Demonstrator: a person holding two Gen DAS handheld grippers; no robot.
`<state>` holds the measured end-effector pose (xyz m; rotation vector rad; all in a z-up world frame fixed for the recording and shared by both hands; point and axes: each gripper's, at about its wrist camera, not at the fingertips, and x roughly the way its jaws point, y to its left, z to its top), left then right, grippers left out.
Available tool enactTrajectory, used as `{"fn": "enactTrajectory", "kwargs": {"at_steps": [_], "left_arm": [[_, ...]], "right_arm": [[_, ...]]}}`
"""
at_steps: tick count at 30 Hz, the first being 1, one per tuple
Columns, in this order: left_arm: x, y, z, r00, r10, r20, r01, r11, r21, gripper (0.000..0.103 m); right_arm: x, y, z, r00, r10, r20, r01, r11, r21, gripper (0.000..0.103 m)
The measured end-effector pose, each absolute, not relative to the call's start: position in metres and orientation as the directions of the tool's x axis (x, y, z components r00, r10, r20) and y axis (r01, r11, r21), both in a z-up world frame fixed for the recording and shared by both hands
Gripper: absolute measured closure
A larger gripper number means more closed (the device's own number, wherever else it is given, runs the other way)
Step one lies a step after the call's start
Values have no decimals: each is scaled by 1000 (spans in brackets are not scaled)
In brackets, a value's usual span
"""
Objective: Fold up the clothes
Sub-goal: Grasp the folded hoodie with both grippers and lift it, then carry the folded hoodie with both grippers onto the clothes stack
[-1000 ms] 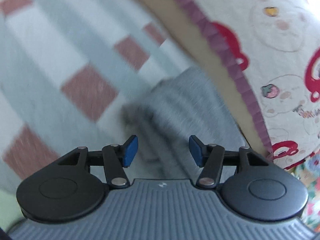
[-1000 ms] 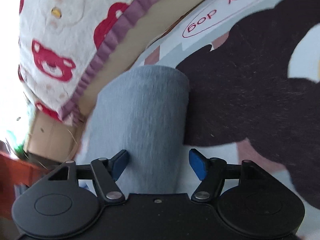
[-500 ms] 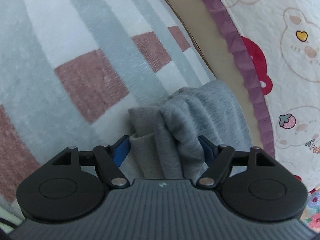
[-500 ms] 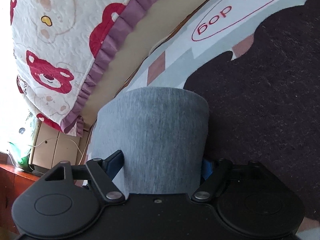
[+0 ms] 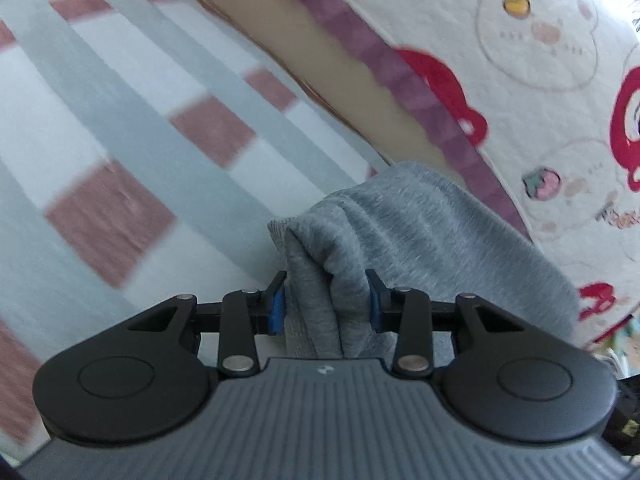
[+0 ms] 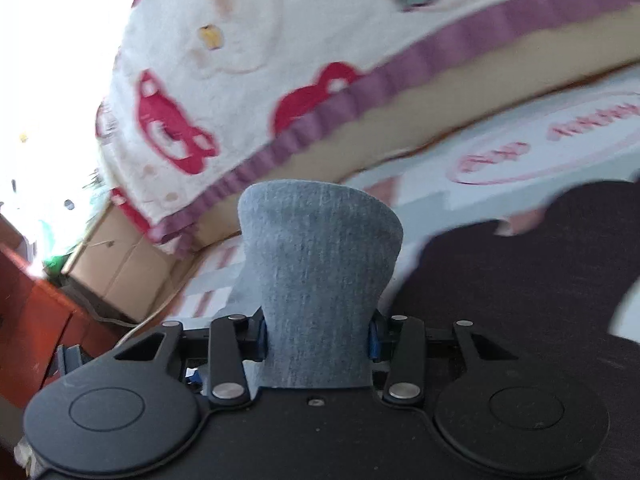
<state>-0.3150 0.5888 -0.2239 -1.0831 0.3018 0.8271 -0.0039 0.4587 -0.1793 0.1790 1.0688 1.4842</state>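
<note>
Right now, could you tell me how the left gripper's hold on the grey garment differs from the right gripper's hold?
The left gripper pinches a bunched, creased edge of the grey garment, with several layers showing between its pads. The right gripper clamps a smooth band of the garment, which flares wider beyond it. The left works over a checked blanket, the right beside a dark patch. Both have just been closing, fabric between the jaws.

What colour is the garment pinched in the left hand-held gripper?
Heathered light grey garment, plain with no print; the left wrist view shows it best.
</note>
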Motion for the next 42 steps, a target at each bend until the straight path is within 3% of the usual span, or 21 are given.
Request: {"fn": "enactTrajectory", "kwargs": {"at_steps": [3,6,8,11,12,14,16,17,18,20,22,26,31,42], "left_arm": [[-308,598,-241,711,391,-585,-679,163,-716,59],[-308,609,-243,740,369,-563,-651,183,-736,53],[-305,610,-245,732,380,-566,-663,207,-719,38],[-303,610,-258,745,366,-558,-645,183,-742,30],[-303,614,-262,769,349,-536,-615,173,-770,32],[-303,621,-270,811,319,-490,-555,157,-817,51],[-303,624,-265,831,313,-460,-530,197,-825,60],[-301,621,-263,826,331,-456,-539,229,-810,63],[-299,617,-260,821,349,-452,-548,261,-795,64],[-291,613,-252,809,371,-457,-574,326,-752,67],[-280,610,-237,814,360,-456,-577,410,-706,68],[-267,587,-198,882,295,-368,-471,525,-708,69],[-270,505,-130,930,269,-251,-367,660,-655,69],[-251,376,-53,945,170,-281,-318,683,-658,69]], "right_arm": [[19,457,-203,-250,806,-536,-658,265,705,49],[41,449,-232,-300,814,-497,-487,317,814,39],[51,441,-245,-333,815,-475,-400,334,854,37],[54,435,-259,-357,819,-449,-325,342,882,29],[55,435,-264,-368,820,-439,-296,345,891,27],[54,442,-267,-390,816,-426,-309,319,896,27],[51,458,-265,-404,807,-431,-344,303,889,27],[50,466,-262,-403,800,-445,-366,305,879,30],[47,470,-255,-386,800,-458,-420,290,860,43],[41,470,-238,-355,802,-480,-513,262,817,54],[32,456,-213,-314,814,-489,-584,240,775,56],[17,402,-153,-200,859,-472,-701,211,681,57],[1,302,-84,-61,921,-386,-749,213,628,57],[-17,143,-11,95,919,-382,-693,336,638,57]]}}
